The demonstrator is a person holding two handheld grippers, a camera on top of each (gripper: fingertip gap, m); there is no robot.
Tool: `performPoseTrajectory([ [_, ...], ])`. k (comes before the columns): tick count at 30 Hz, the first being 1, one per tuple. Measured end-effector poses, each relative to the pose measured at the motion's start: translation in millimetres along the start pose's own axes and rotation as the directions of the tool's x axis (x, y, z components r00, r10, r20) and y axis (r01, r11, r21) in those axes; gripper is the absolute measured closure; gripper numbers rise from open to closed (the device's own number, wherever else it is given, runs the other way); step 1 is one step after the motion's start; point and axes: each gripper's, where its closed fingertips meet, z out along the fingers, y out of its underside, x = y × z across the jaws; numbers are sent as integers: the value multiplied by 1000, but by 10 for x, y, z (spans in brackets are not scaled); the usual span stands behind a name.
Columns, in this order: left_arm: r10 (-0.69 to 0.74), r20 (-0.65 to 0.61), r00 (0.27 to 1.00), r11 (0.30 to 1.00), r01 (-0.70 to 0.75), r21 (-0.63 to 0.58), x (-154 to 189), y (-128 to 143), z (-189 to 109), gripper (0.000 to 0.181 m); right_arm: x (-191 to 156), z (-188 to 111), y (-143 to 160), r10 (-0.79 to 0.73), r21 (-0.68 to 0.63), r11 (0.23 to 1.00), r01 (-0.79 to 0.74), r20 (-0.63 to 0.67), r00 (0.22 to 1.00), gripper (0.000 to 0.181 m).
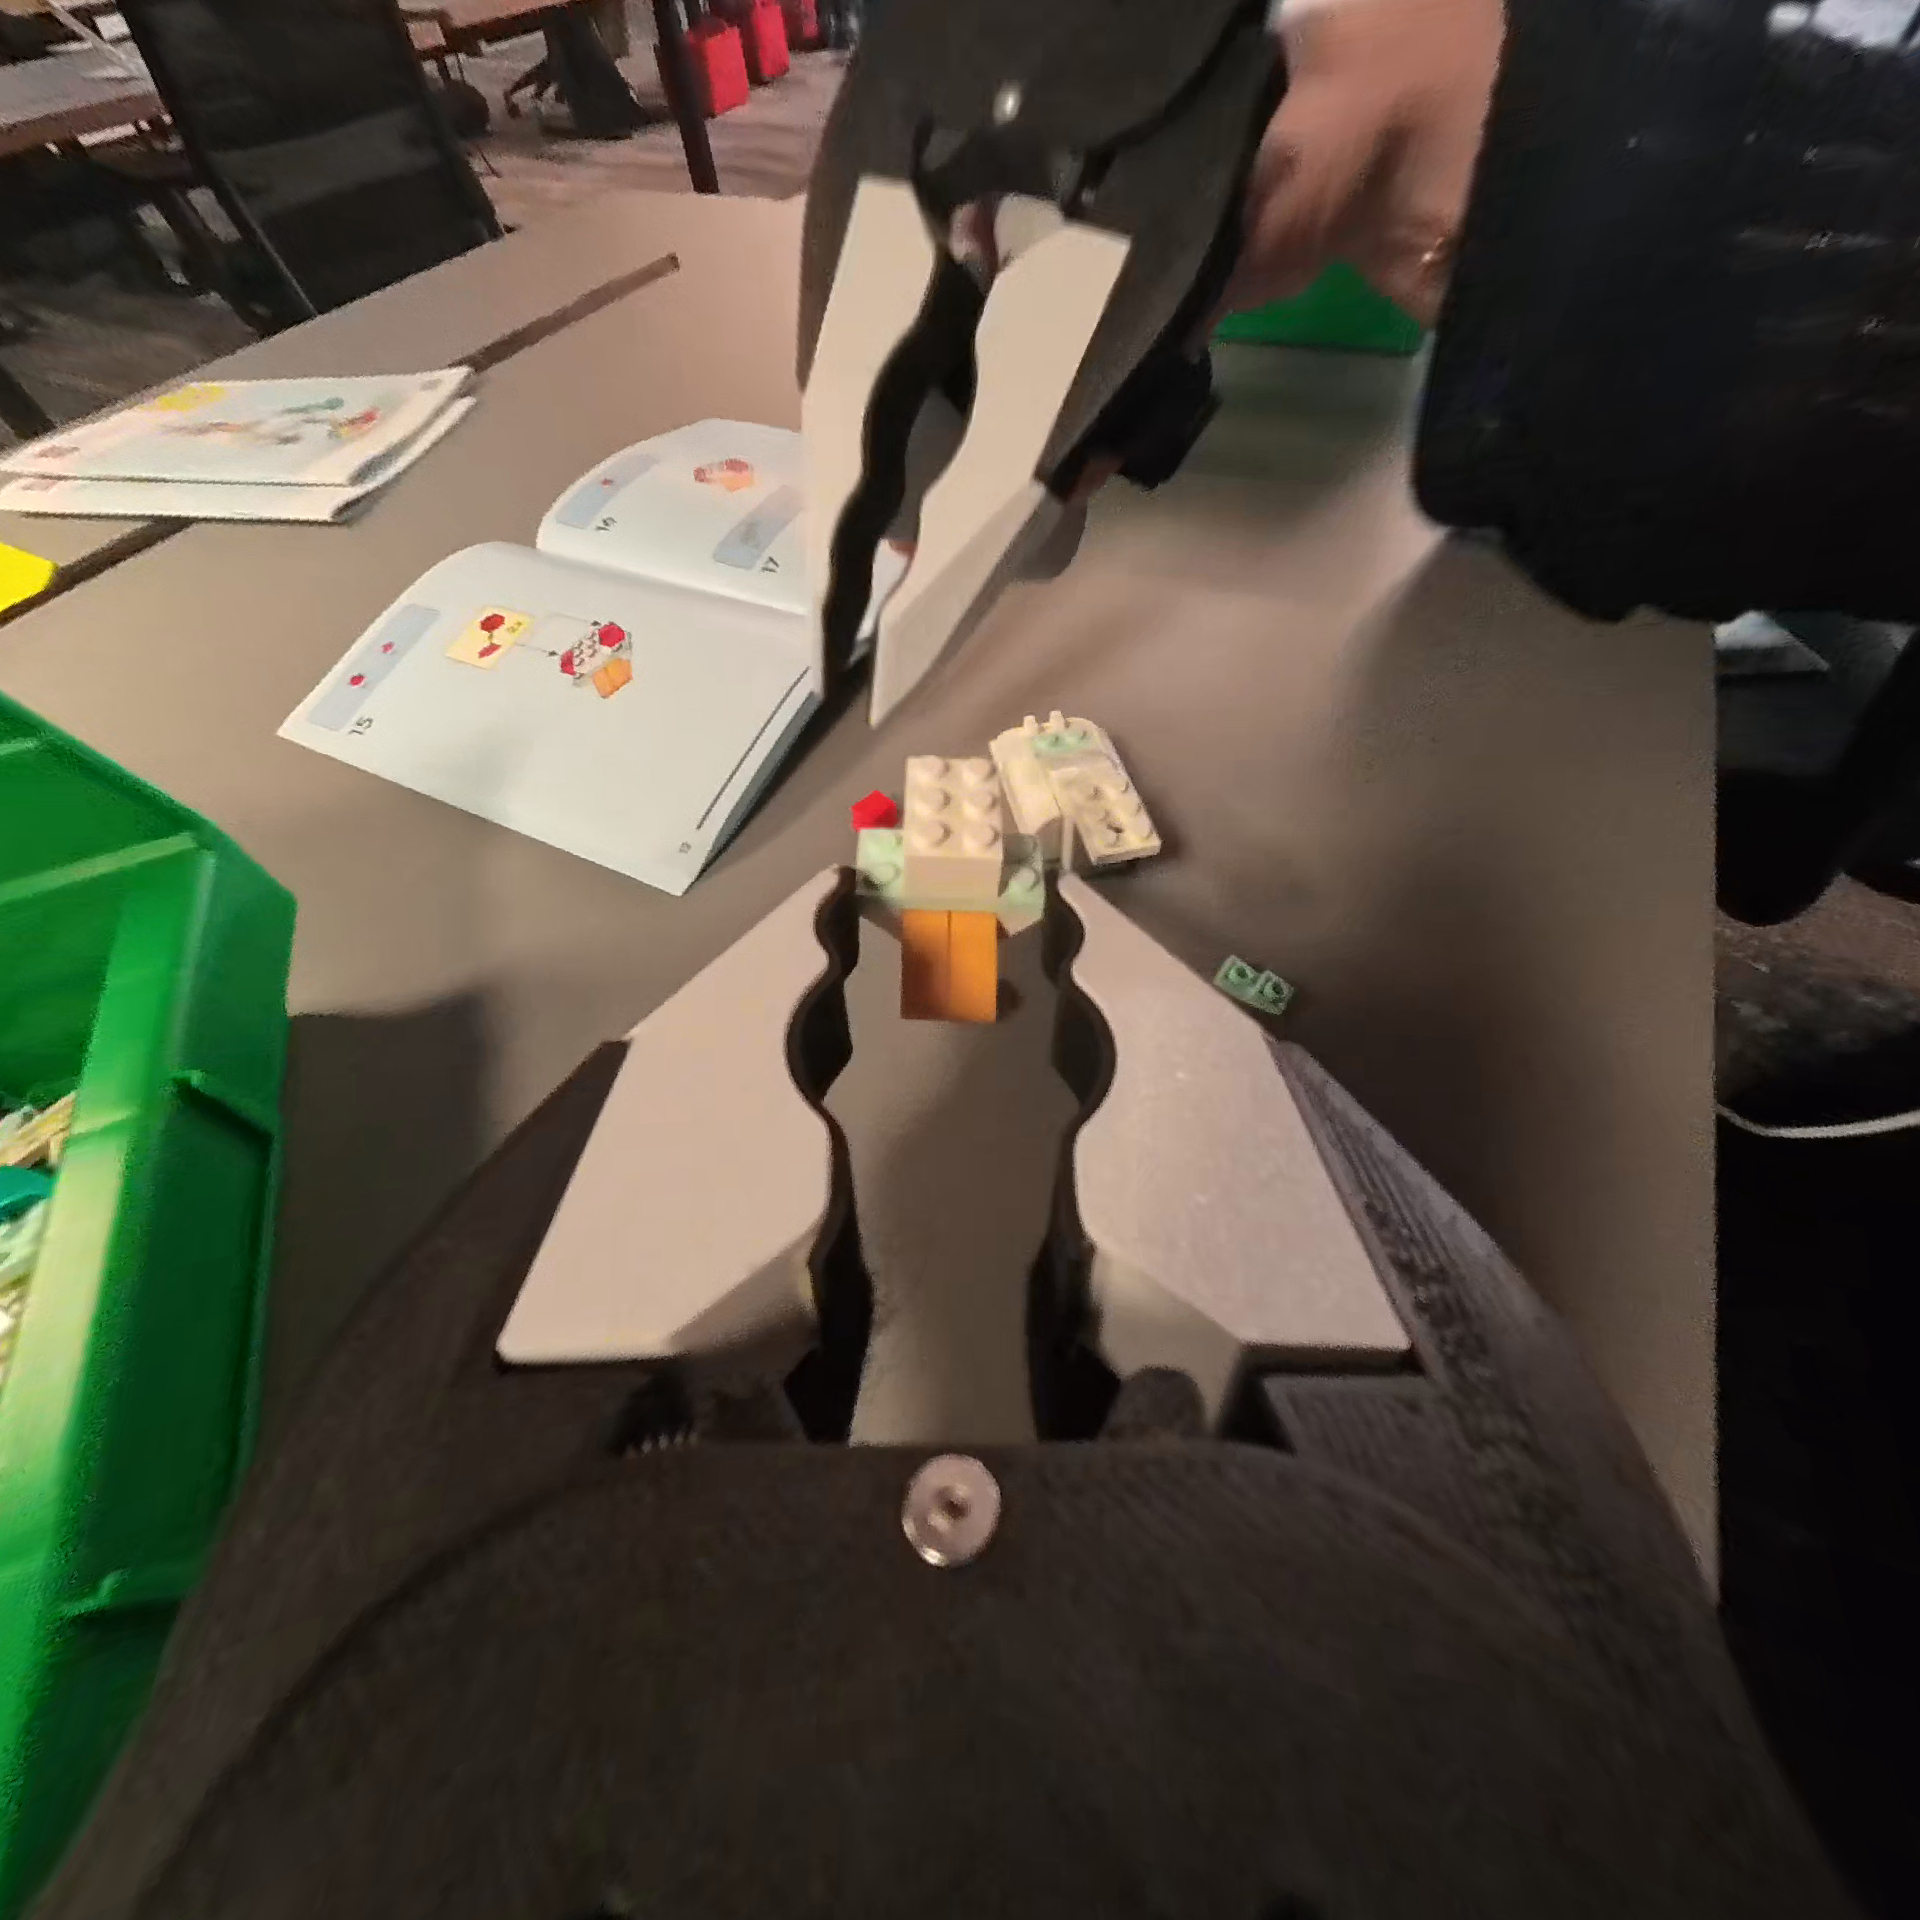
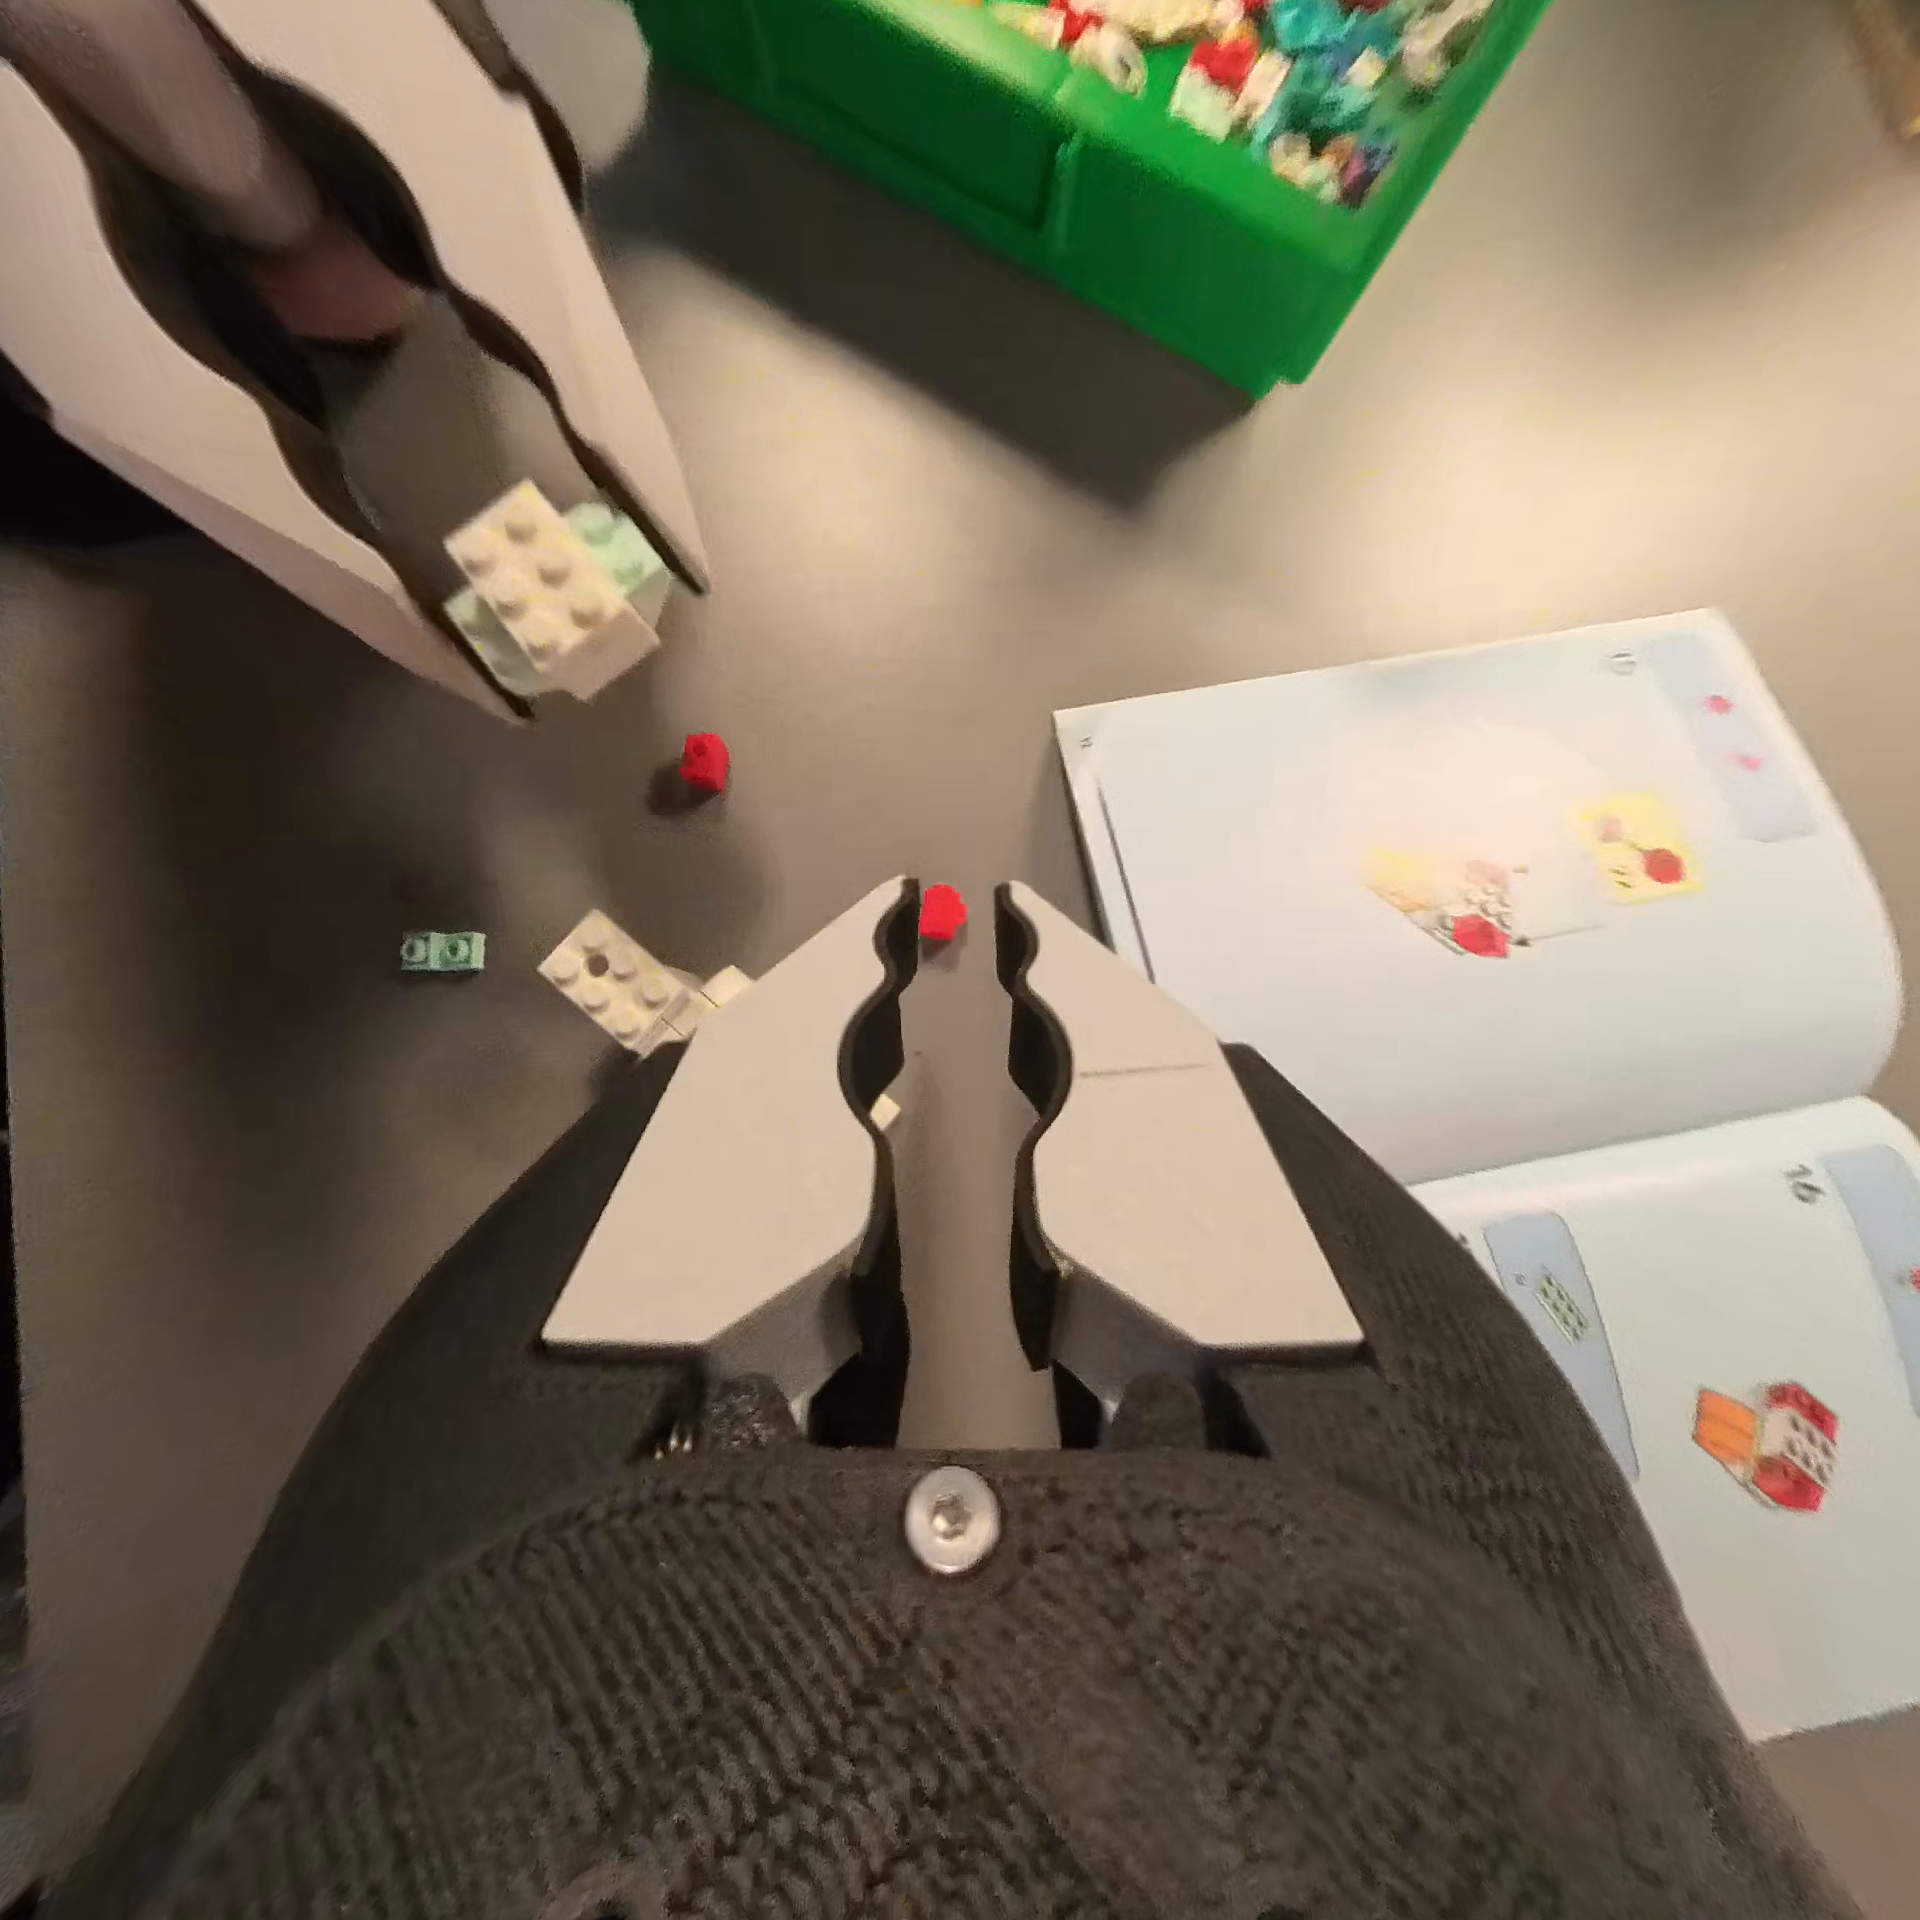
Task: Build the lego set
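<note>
Between the right gripper's (image 2: 951,902) parted jaws, a small red stud (image 2: 941,912).

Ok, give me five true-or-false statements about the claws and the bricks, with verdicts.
1. The left claw grips a small assembly of white, mint and orange bricks. True.
2. The right claw is clamped on the green bin. False: its tips flank a small red piece.
3. Another red piece lies loose on the table. True.
4. The instruction booklet is closed. False: it lies open.
5. The green bin is empty. False: it holds mixed bricks.
</note>
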Motion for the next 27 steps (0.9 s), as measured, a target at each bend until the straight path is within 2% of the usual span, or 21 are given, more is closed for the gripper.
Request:
performPoseTrajectory([
  [1,0,5,1000,1000,0,8,-17,-8,-10,147,-12,42,21,-2,-35,999,3,19,1000,167],
  [7,-22,-4,1000,999,22,49,-43,-48,-52,147,-99,126,105,35,-122,992,-22,104,994,161],
  [12,-25,-7,1000,994,26,110,-61,-123,-91,147,-56,98,163,33,-95,995,-23,96,995,160],
  [18,24,50,998,963,-37,268,-97,-298,-248,147,-85,119,176,19,-32,999,-16,104,994,159],
  [22,92,60,994,966,-103,238,-35,-271,-204,147,-65,148,160,52,-1,999,-53,101,993,159],
  [27,170,54,984,964,-178,200,54,-230,-150,147,-71,183,194,48,-24,999,-45,104,993,159],
])
